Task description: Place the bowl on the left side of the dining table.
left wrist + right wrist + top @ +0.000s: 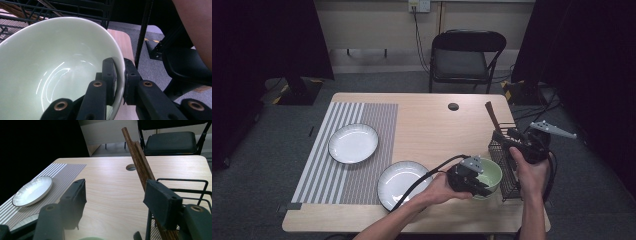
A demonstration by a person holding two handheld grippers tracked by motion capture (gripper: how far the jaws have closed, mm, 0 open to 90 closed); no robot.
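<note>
Left gripper (120, 82) clamped on rim, pale green glossy bowl (50, 67)

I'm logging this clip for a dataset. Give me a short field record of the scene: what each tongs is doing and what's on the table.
left tongs: shut on the rim of the green bowl, one jaw inside, one outside
right tongs: open, nothing between the jaws, beside the wire basket
wire basket contents: wooden chopsticks, leaning
placemat: striped, on the table's left part
white plates: one on the placemat, another partly on it
</note>
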